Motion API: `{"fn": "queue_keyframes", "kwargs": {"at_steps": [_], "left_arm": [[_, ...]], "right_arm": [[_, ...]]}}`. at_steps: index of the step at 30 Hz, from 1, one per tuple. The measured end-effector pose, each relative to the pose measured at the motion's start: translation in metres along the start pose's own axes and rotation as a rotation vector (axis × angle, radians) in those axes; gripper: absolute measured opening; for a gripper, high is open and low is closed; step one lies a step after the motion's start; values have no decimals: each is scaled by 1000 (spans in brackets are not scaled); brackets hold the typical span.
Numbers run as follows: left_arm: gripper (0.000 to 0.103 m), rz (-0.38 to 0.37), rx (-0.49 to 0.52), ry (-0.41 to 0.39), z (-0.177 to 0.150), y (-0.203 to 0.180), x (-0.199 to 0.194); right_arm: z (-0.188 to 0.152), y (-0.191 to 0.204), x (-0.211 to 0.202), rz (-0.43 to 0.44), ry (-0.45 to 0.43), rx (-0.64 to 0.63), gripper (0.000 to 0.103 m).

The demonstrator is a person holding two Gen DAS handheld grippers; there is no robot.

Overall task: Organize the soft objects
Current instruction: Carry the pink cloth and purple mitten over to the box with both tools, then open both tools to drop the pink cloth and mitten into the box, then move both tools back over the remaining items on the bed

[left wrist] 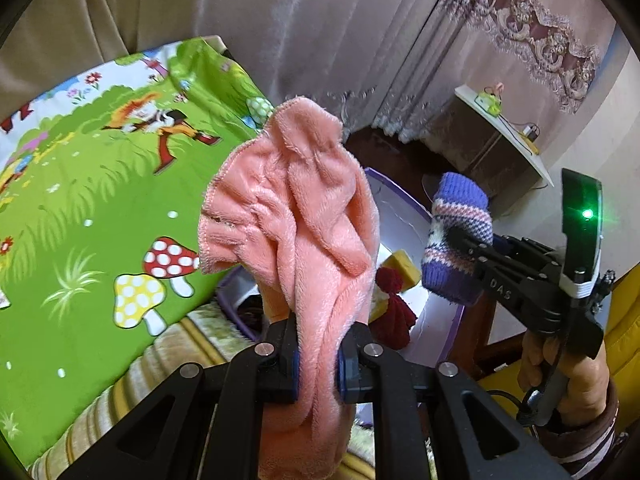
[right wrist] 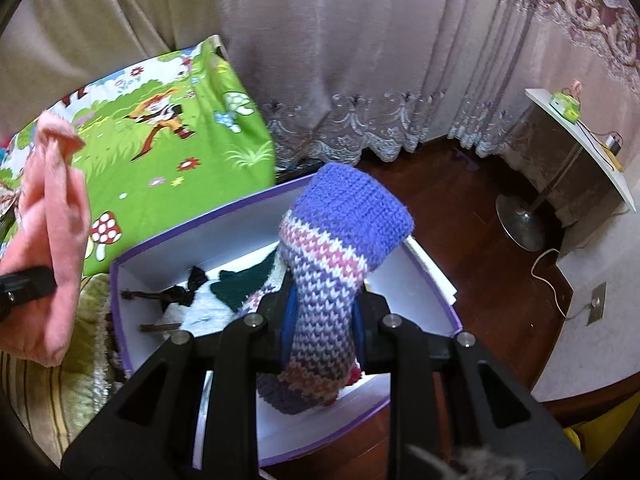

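My left gripper (left wrist: 318,364) is shut on a pink fleece cloth (left wrist: 296,216) and holds it up above the left end of a purple-edged white box (left wrist: 404,208). My right gripper (right wrist: 322,332) is shut on a purple, pink and white knitted sock (right wrist: 340,240) and holds it over the same box (right wrist: 248,236). In the left wrist view the sock (left wrist: 456,236) hangs at the right over the box. In the right wrist view the pink cloth (right wrist: 52,240) is at the far left. The box holds a yellow sponge (left wrist: 402,268), a dark red item (left wrist: 394,312), a dark green knit (right wrist: 244,280) and black pieces.
A green cartoon-print sheet (left wrist: 100,200) covers the bed to the left of the box. Pale curtains (right wrist: 340,60) hang behind. A side table (right wrist: 576,160) with a green toy stands at the right on a dark wood floor (right wrist: 460,220).
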State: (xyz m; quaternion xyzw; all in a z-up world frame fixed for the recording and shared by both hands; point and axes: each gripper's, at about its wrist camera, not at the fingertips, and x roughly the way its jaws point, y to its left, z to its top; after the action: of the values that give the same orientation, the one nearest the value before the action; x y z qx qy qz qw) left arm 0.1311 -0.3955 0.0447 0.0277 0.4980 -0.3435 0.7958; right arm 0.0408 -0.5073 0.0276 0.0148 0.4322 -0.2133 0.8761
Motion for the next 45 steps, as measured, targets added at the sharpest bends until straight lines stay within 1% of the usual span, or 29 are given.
{"fn": "queue_keyframes", "kwargs": {"at_steps": [5, 9, 15, 18, 20, 21, 22, 23, 24, 25, 26, 27, 28, 31, 34, 38, 40, 42, 45], "left_arm": [[13, -22, 8, 36, 9, -13, 17], [13, -36, 25, 47, 16, -25, 29], [13, -54, 61, 53, 25, -39, 44], [13, -60, 72, 49, 31, -43, 50], [16, -66, 76, 45, 35, -47, 54], [22, -64, 76, 46, 37, -48, 57], [34, -65, 77, 50, 40, -49, 60], [41, -70, 76, 54, 41, -50, 63], [53, -73, 72, 55, 42, -51, 65], [59, -76, 66, 54, 43, -50, 66], [60, -81, 59, 52, 45, -50, 68], [63, -82, 57, 52, 46, -50, 69], [65, -81, 52, 51, 46, -50, 69], [68, -85, 25, 30, 47, -46, 64], [68, -83, 61, -16, 48, -51, 55], [68, -92, 84, -37, 47, -49, 40], [68, -82, 100, -58, 45, -45, 28], [68, -84, 95, -56, 43, -38, 20], [68, -116, 69, -62, 40, -26, 5]], "right_arm": [[1, -18, 5, -25, 2, 27, 28], [2, -27, 9, -42, 5, 37, 28], [2, -36, 14, -64, 5, 42, 28], [2, -38, 18, -61, 12, 42, 29], [1, -39, 20, -60, 18, 43, 31], [2, -39, 20, -59, 20, 44, 33], [1, -40, 22, -57, 22, 45, 35], [1, -42, 22, -58, 23, 47, 37], [1, -44, 24, -58, 25, 52, 42], [0, -45, 23, -58, 25, 56, 49], [0, -45, 23, -60, 22, 58, 53], [0, -46, 23, -64, 18, 59, 63], [1, -46, 22, -72, 11, 57, 69], [2, -46, 20, -84, -2, 47, 73], [2, -46, 18, -86, -4, 47, 75], [4, -44, 13, -82, -13, 55, 75], [7, -42, 7, -78, -20, 55, 75], [9, -39, 2, -72, -30, 54, 75], [15, -32, -11, -53, -53, 45, 75]]}}
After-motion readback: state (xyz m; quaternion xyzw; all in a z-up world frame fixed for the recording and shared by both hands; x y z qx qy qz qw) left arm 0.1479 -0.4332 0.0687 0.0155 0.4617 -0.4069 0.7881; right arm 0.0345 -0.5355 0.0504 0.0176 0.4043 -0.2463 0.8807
